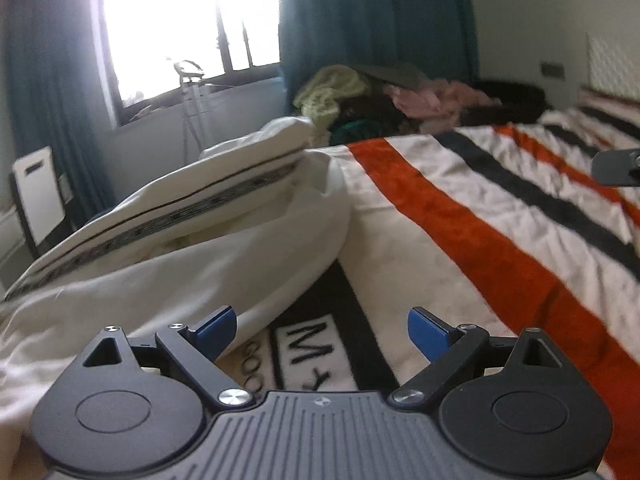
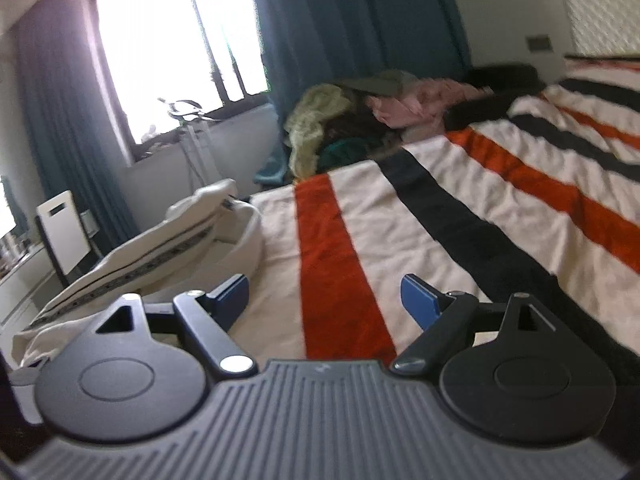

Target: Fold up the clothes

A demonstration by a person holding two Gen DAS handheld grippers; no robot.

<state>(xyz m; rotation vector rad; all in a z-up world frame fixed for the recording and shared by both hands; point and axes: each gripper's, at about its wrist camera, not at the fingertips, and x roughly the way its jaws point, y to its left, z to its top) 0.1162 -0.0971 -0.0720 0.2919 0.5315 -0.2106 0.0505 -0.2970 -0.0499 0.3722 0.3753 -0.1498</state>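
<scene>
A cream garment (image 1: 168, 240) with a dark patterned band lies bunched on the bed's left side; it shows smaller in the right wrist view as the cream garment (image 2: 160, 256). My left gripper (image 1: 322, 330) stands open just right of its edge, blue fingertips (image 1: 216, 326) spread, nothing between them. My right gripper (image 2: 324, 300) is open too, over the striped blanket (image 2: 440, 216), with the garment off to its left. A dark part of the right gripper (image 1: 618, 166) shows at the right edge of the left wrist view.
The striped blanket (image 1: 480, 220), in white, orange and black, covers the bed. A heap of clothes (image 1: 384, 98), green, pink and dark, sits at the far end by teal curtains (image 1: 360, 20). A bright window (image 1: 188, 20) and a white chair (image 2: 64, 232) stand on the left.
</scene>
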